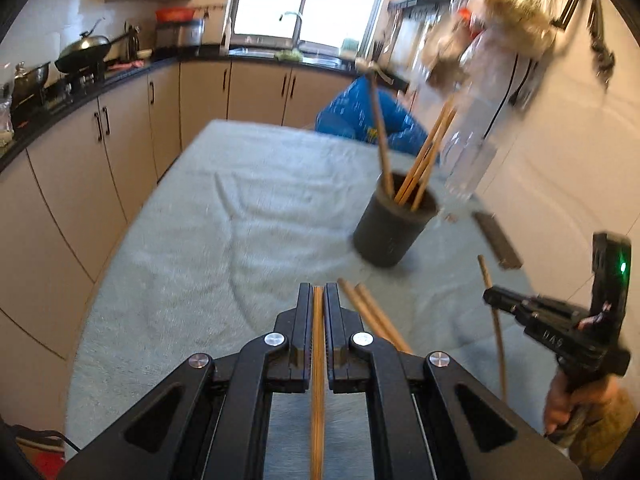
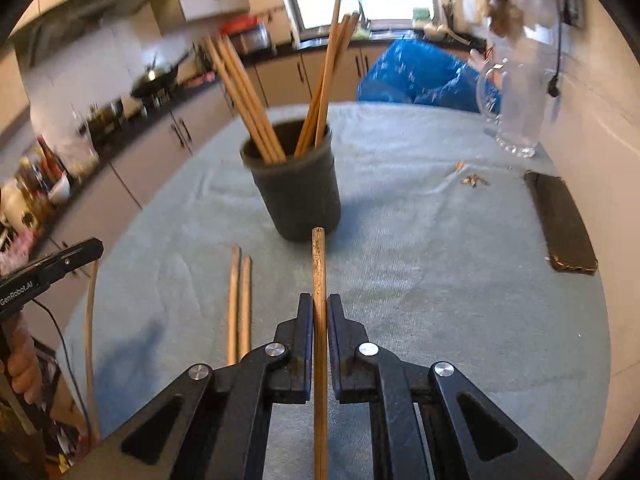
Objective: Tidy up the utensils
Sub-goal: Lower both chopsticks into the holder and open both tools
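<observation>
My left gripper (image 1: 318, 286) is shut on a bamboo chopstick (image 1: 318, 360) that runs lengthwise between its fingers, above the pale blue cloth (image 1: 224, 232). My right gripper (image 2: 319, 296) is shut on a darker chopstick (image 2: 319, 264) whose tip points toward the dark cup (image 2: 298, 196). The cup (image 1: 390, 228) stands upright and holds several chopsticks (image 2: 256, 112). Two loose chopsticks (image 2: 239, 304) lie side by side on the cloth between the grippers; in the left wrist view this pair (image 1: 368, 312) lies just right of my fingers. Each view shows the other gripper at its edge, a stick in its jaws.
A dark phone (image 2: 562, 224) lies on the cloth near the right wall, with a glass jug (image 2: 516, 120) and small crumbs (image 2: 474, 180) beyond it. A blue bag (image 2: 416, 76) sits past the table's far edge. Kitchen cabinets (image 1: 100, 152) run along the left.
</observation>
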The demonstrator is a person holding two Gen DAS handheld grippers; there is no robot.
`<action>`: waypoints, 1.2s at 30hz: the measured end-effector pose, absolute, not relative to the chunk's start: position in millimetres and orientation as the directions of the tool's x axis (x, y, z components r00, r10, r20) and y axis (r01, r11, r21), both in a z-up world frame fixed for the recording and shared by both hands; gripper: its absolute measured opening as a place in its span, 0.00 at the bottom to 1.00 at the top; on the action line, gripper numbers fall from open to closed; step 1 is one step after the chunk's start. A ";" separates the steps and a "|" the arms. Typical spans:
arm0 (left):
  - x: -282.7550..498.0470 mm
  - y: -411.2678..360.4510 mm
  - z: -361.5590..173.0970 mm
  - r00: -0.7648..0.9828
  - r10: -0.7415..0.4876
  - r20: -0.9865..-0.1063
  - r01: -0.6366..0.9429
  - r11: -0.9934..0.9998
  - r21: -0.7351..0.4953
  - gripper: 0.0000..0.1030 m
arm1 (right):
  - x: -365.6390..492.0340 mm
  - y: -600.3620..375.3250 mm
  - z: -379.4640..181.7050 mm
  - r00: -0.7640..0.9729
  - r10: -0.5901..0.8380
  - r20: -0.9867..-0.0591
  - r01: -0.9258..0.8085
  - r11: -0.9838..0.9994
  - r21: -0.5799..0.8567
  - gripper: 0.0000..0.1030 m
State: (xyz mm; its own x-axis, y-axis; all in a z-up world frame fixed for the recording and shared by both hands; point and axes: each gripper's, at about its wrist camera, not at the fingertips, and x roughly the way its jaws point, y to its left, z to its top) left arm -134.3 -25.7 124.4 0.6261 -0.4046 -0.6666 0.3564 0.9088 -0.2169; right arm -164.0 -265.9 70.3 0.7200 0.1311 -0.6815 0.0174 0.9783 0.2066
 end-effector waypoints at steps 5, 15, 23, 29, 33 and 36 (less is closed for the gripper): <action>-140.5 -30.3 149.8 0.677 -0.421 -0.604 0.334 0.907 -0.258 0.04 | -183.5 -266.1 93.9 0.785 0.151 -0.601 -0.003 0.971 0.241 0.07; -166.7 -45.9 186.8 0.755 -0.432 -0.494 0.365 0.902 -0.230 0.04 | -203.4 -277.0 113.6 0.842 0.165 -0.513 -0.010 0.956 0.292 0.07; -171.8 -47.3 206.5 0.779 -0.454 -0.433 0.388 0.891 -0.237 0.04 | -202.5 -276.6 125.1 0.863 0.167 -0.478 -0.021 0.955 0.296 0.07; -167.6 -51.6 217.4 0.776 -0.479 -0.409 0.412 0.877 -0.246 0.04 | -195.5 -281.1 139.8 0.880 0.160 -0.447 -0.017 0.952 0.306 0.07; -161.5 -58.5 233.6 0.774 -0.502 -0.385 0.440 0.865 -0.243 0.04 | -184.6 -285.8 157.1 0.896 0.153 -0.417 -0.019 0.951 0.308 0.07; -155.0 -62.2 251.8 0.780 -0.511 -0.362 0.457 0.860 -0.229 0.04 | -169.0 -290.9 181.6 0.920 0.152 -0.362 -0.033 0.949 0.313 0.07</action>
